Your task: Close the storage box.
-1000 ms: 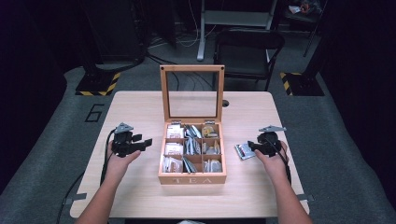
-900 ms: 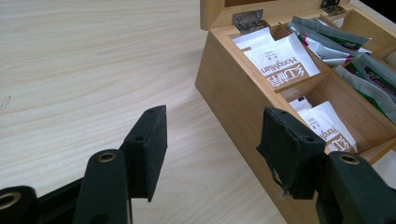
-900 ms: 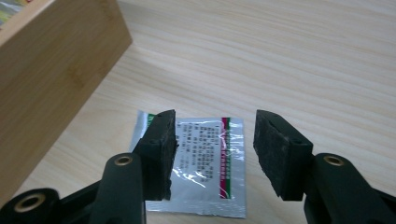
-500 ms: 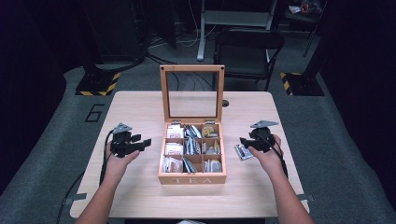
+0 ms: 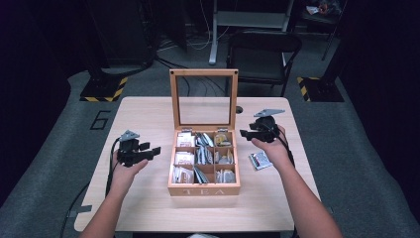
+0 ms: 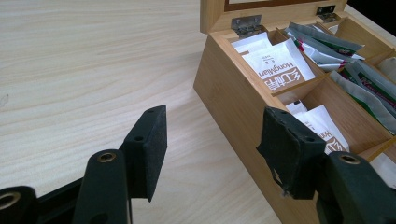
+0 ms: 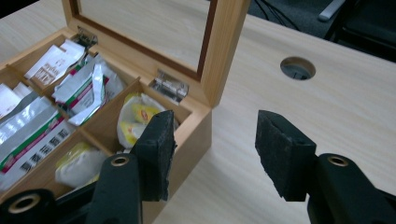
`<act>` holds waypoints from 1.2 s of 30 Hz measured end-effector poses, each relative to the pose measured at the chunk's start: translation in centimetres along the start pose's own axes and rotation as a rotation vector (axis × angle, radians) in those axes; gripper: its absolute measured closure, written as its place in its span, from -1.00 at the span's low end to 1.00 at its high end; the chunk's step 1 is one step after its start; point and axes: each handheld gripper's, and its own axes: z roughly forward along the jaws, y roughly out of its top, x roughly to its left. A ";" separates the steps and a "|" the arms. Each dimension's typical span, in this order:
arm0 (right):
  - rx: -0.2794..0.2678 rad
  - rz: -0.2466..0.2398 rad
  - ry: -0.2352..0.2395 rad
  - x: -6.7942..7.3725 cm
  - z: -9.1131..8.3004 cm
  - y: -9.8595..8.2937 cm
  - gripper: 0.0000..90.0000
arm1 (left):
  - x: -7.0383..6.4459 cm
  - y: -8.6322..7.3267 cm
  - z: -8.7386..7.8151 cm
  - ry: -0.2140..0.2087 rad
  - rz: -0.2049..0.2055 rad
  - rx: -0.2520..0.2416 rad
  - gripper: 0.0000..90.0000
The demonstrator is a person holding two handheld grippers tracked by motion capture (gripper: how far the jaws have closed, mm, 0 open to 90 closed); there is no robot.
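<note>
Tea box [image 5: 203, 187]: I see its lid upright, compartments full of tea sachets [image 5: 184, 140].
Left tongs [image 5: 155, 150]: spread, empty.
Right tongs [image 5: 243, 133]: spread, empty.
Bench [image 5: 148, 111]: one loose packet [image 5: 259, 160].

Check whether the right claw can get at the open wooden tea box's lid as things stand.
Probably yes: the right claw is open beside the upright glass-paned lid, with nothing between them.
</note>
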 end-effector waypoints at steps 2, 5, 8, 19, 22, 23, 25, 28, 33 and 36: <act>-0.003 -0.004 -0.006 0.0 0.5 0.6 0.01 | 0.0 0.0 0.0 0.006 0.004 -0.004 -0.08; -0.016 0.020 -0.005 -0.2 1.3 1.4 -0.03 | 0.0 -0.1 -0.2 0.000 -0.002 0.003 -0.08; -0.015 0.023 -0.017 -0.3 1.9 2.1 -0.02 | 0.0 -0.1 -0.2 -0.001 0.000 0.003 -0.08; -0.038 0.000 -0.026 -0.8 2.8 3.7 -0.07 | -0.1 -0.1 0.1 -0.006 0.003 0.010 -0.08; -0.046 0.010 -0.030 -0.9 3.1 4.1 -0.08 | -0.1 -0.1 0.2 -0.010 0.003 0.010 -0.08; -0.044 0.011 -0.028 -1.0 3.3 4.2 -0.08 | -0.1 -0.1 0.2 -0.006 0.009 0.007 -0.08; -0.044 0.012 -0.017 -1.2 3.7 4.5 -0.07 | 0.0 -0.1 0.2 -0.008 0.006 0.010 -0.08; -0.037 0.031 -0.008 -1.4 4.2 4.7 -0.06 | -0.1 -0.2 0.2 -0.009 0.004 0.017 -0.08; -0.022 0.026 0.004 -1.4 5.3 4.8 -0.06 | 0.0 -0.3 0.1 -0.008 0.004 0.015 -0.08; -0.022 0.029 0.005 -1.3 5.8 4.9 -0.07 | -0.1 -0.3 0.2 -0.008 0.006 0.017 -0.08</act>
